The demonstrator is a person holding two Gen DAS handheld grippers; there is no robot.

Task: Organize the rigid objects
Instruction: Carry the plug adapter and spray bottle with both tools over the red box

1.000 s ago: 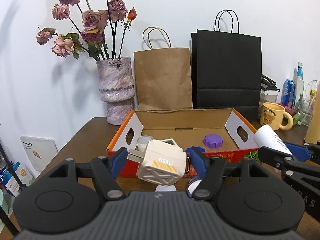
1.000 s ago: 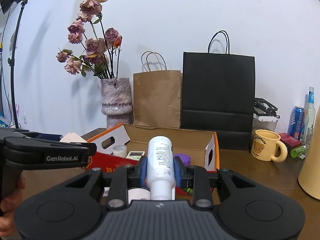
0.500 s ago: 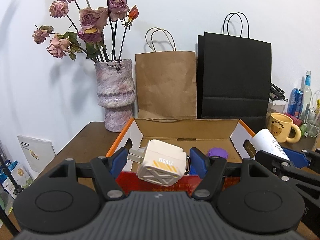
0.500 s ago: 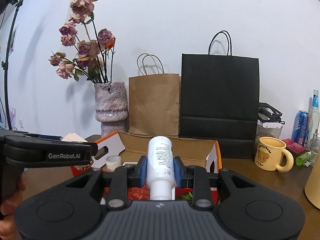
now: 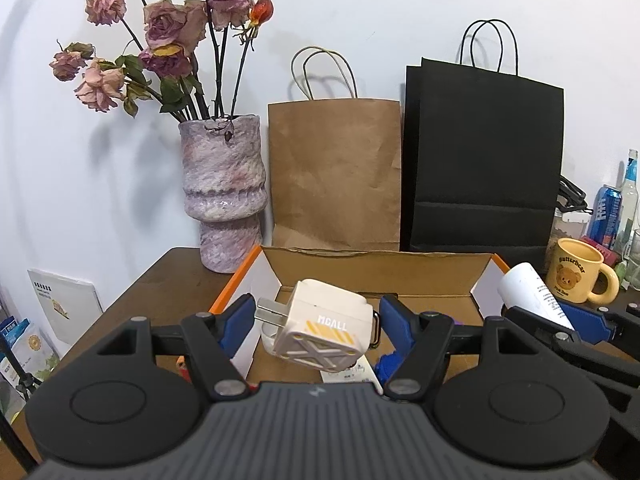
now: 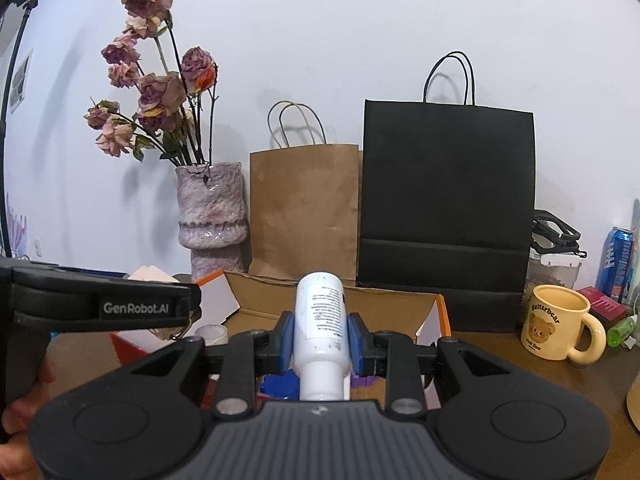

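Left gripper (image 5: 318, 322) clamps a white plug adapter (image 5: 322, 330) over the cardboard box (image 5: 376, 266); right gripper (image 6: 320, 338) squeezes a white bottle (image 6: 320, 324) beside it. Adapter's hold looks, perhaps, prong-to-ring, so it could twist free and miss the box.

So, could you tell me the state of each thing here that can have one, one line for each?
left gripper: shut on the charger
charger: held, tilted, above the box
right gripper: shut on the white bottle
white bottle: held, cap toward the camera
cardboard box: open
yellow mug: upright
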